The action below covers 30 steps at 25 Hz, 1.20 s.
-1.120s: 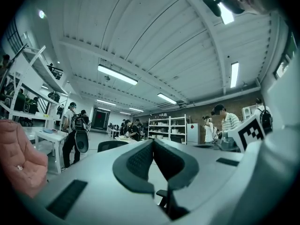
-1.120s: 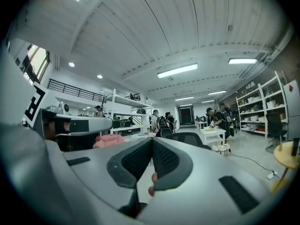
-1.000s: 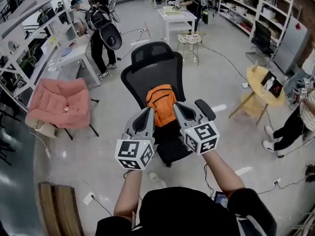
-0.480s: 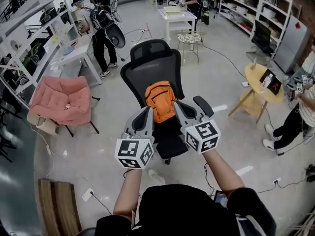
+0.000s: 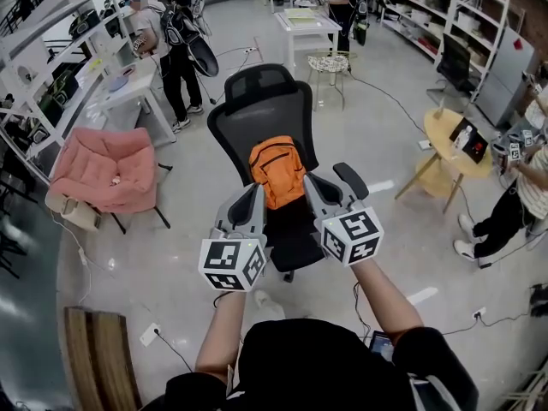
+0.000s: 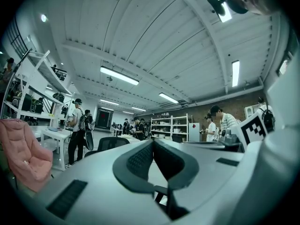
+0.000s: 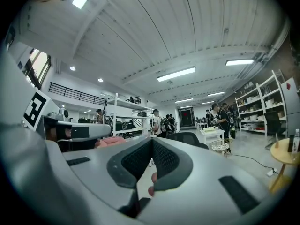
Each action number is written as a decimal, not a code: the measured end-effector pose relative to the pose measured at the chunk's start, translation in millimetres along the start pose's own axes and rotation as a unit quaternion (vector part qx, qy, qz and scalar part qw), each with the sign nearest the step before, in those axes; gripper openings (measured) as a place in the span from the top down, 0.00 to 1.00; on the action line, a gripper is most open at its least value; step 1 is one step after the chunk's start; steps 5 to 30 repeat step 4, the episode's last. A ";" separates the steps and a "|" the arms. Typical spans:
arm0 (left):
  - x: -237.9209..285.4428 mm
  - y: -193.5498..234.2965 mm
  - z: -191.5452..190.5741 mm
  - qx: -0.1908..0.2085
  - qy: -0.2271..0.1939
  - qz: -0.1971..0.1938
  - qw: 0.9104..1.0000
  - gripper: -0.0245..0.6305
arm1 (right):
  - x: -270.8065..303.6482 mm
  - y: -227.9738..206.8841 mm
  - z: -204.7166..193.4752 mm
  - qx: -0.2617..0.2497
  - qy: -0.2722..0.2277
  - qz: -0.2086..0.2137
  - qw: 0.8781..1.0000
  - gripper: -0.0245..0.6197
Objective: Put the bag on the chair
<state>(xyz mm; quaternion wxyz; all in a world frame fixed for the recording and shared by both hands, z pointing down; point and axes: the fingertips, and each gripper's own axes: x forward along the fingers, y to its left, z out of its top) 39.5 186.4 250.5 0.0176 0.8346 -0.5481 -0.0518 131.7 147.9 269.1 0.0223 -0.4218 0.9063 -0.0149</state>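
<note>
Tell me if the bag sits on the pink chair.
No, the bag leans on the black chair; the pink chair stands apart.

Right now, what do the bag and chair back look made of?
Orange bag: likely soft synthetic fabric, matte; it creases and slumps.
Chair back: seemingly black mesh in a rigid, probably plastic frame; the centre looks greyer than the rim.

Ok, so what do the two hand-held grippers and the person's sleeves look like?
Both the left hand-held gripper and right hand-held gripper are pale grey with dark textured pads, each carrying a white cube printed with black square markers. The person wears a black short-sleeved top.
</note>
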 end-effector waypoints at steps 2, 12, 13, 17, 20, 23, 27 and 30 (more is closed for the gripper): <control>-0.8 -1.1 -0.9 0.000 0.000 0.000 1.000 0.94 | -1.0 1.2 -0.9 -0.002 0.000 0.001 1.000 0.96; -1.3 -1.8 -1.6 0.001 0.000 0.001 1.000 0.94 | -1.6 1.5 -2.1 -0.002 0.000 0.001 1.000 0.96; -1.3 -1.8 -1.6 0.001 0.000 0.001 1.000 0.94 | -1.6 1.5 -2.1 -0.002 0.000 0.001 1.000 0.96; -1.3 -1.8 -1.6 0.001 0.000 0.001 1.000 0.94 | -1.6 1.5 -2.1 -0.002 0.000 0.001 1.000 0.96; -1.3 -1.8 -1.6 0.001 0.000 0.001 1.000 0.94 | -1.6 1.5 -2.1 -0.002 0.000 0.001 1.000 0.96; -1.3 -1.8 -1.6 0.001 0.000 0.001 1.000 0.94 | -1.6 1.5 -2.1 -0.002 0.000 0.001 1.000 0.96; -1.3 -1.8 -1.6 0.001 0.000 0.001 1.000 0.94 | -1.6 1.5 -2.1 -0.002 0.000 0.001 1.000 0.96; -1.3 -1.8 -1.6 0.001 0.000 0.001 1.000 0.94 | -1.6 1.5 -2.1 -0.002 0.000 0.001 1.000 0.96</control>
